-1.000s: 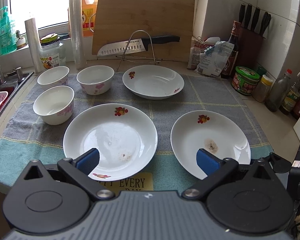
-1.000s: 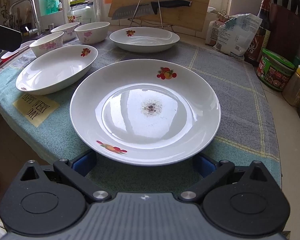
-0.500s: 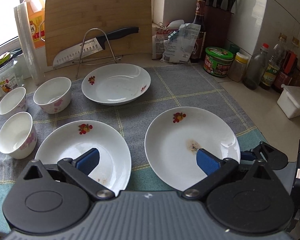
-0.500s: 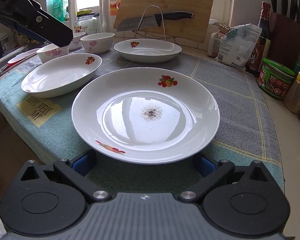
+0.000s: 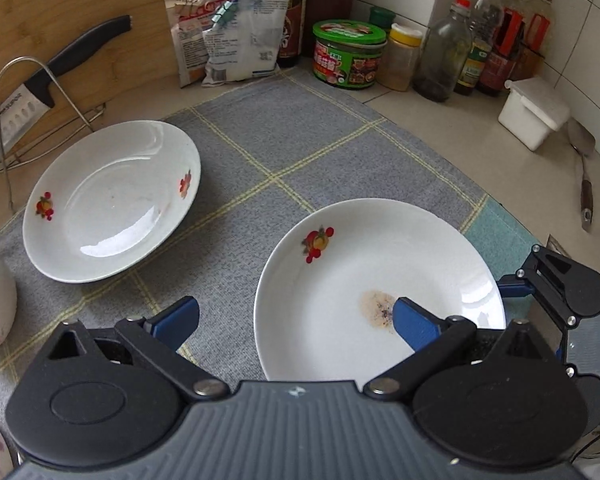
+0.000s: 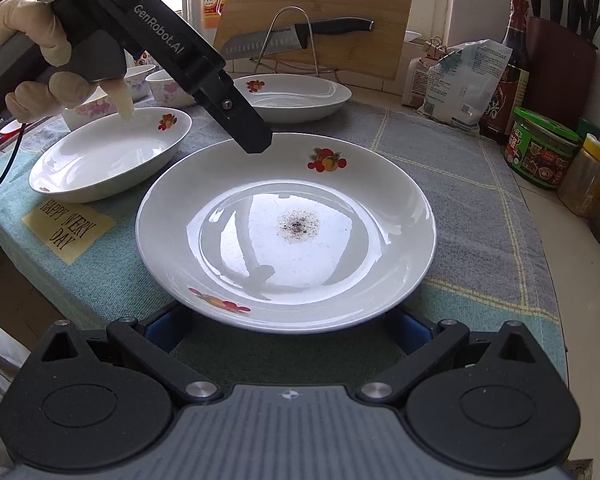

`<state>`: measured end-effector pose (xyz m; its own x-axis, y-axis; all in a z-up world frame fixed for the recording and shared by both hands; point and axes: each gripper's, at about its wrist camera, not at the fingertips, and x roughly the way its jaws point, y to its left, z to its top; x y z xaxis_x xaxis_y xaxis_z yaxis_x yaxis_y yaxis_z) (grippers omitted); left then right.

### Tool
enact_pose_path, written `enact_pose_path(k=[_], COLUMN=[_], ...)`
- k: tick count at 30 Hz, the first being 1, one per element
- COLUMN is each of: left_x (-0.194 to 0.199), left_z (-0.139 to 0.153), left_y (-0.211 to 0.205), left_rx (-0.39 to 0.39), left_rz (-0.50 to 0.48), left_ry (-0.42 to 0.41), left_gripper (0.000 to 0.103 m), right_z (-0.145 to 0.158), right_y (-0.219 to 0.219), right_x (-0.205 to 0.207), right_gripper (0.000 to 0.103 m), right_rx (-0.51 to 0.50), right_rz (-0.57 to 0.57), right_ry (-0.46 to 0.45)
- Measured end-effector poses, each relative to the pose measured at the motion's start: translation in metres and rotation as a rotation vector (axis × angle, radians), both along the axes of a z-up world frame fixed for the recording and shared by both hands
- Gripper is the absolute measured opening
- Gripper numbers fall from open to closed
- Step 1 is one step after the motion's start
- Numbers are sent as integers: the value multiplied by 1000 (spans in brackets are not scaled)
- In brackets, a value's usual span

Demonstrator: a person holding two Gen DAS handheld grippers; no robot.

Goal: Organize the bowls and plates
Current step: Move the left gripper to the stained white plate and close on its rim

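Observation:
A white stained plate point(image 6: 284, 240) with fruit prints lies on the checked towel point(image 6: 460, 168). My right gripper point(image 6: 286, 330) is open, its blue pads low on either side of the plate's near rim. My left gripper point(image 5: 296, 320) is open and hovers above that same plate point(image 5: 380, 280), one pad over its stain. From the right wrist view, the left gripper point(image 6: 256, 140) hangs over the plate's far-left rim, held by a gloved hand point(image 6: 40, 48). A second plate point(image 6: 112, 156) sits to the left, a third plate point(image 5: 112, 200) farther back, and small flowered bowls point(image 6: 168, 86) lie behind.
A knife point(image 6: 292, 36) rests on a wire rack before a wooden cutting board point(image 6: 324, 8). Bags, a green-lidded jar point(image 5: 350, 56), bottles and a white box point(image 5: 532, 112) line the right and back wall. A spatula point(image 5: 584, 176) lies on the counter. A yellow label point(image 6: 68, 226) marks the towel's front.
My left gripper has swung right, from over the left plate to over the stained plate, and now shows large in the right wrist view. My right gripper has barely moved.

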<state>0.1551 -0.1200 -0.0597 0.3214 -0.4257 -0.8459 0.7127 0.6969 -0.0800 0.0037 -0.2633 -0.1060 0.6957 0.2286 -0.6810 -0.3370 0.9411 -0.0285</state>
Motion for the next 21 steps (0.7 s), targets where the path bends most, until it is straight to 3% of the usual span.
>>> enact_pose_path(k=[6,21], left_x=[21,43], left_z=[-14,-28], left_y=[-8,-27], left_rx=[-6,12], left_rz=[-111,-219], left_ry=[104,260], left_gripper=[100,100], right_z=[-1,-1], right_y=[2,0], right_x=[-2,0], right_gripper=[103,103], right_rx=[4,6], right_rz=[-48,-29], right_ry=[-8,-17])
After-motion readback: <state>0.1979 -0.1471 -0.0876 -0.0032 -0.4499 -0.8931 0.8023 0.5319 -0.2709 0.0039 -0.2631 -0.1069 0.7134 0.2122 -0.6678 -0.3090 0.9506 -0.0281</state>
